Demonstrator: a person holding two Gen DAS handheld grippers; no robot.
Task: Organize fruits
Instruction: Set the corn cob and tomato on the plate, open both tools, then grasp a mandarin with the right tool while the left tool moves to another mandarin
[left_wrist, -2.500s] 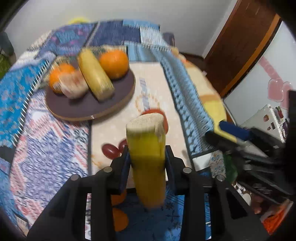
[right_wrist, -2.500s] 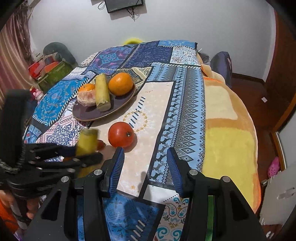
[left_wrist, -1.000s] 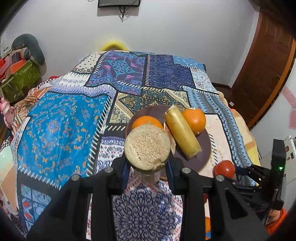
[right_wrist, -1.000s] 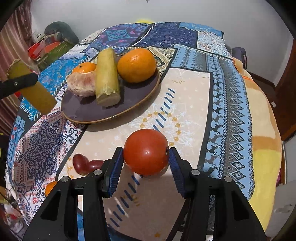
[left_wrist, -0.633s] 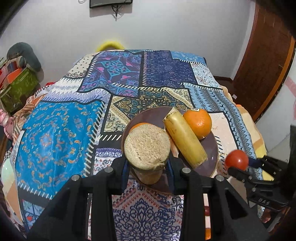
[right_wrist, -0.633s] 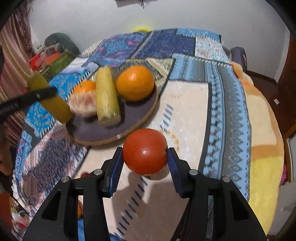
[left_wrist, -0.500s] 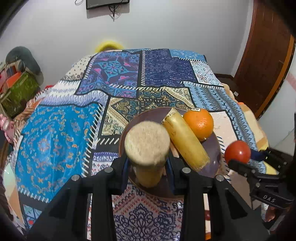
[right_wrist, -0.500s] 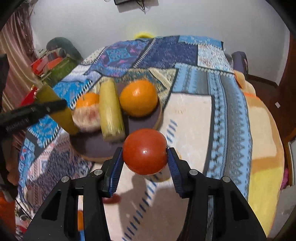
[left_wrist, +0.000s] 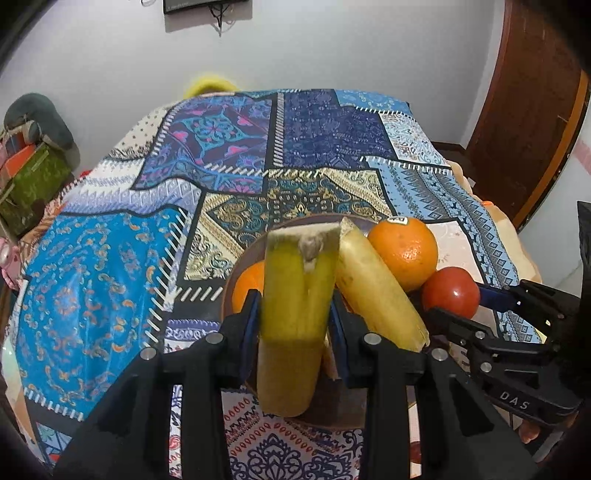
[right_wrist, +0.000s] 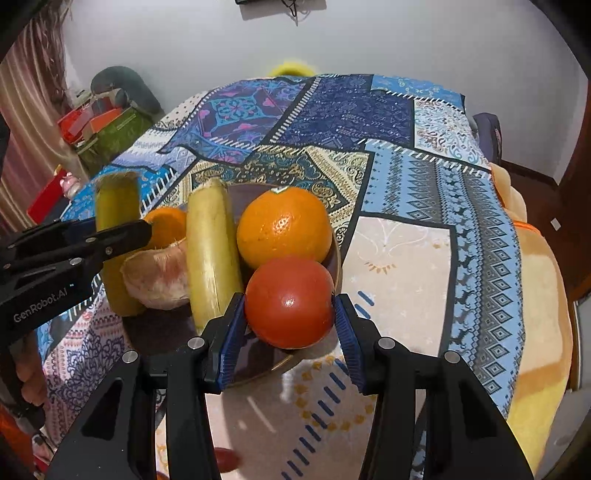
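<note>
My left gripper (left_wrist: 295, 317) is shut on a yellow-green cut cane piece (left_wrist: 295, 295), held nearly upright over the left part of a dark round plate (left_wrist: 332, 410). On that plate (right_wrist: 166, 332) lie a second cane piece (right_wrist: 210, 251), a big orange (right_wrist: 284, 227), a small orange (right_wrist: 166, 227) and a peeled citrus (right_wrist: 155, 273). My right gripper (right_wrist: 290, 314) is shut on a red tomato (right_wrist: 290, 301), which hangs over the plate's near right rim, close against the big orange. In the right wrist view the held cane (right_wrist: 116, 236) ends low by the plate's left edge.
A patchwork cloth (left_wrist: 110, 277) covers the round table. A small red fruit (right_wrist: 225, 459) lies near the front edge. A brown door (left_wrist: 535, 110) stands at the right, bags and boxes (right_wrist: 99, 133) at the left by the wall.
Both grippers have closed in on the plate from either side. The cane piece has sunk and tipped so its side shows. The tomato has gone from above the cloth to the plate's rim.
</note>
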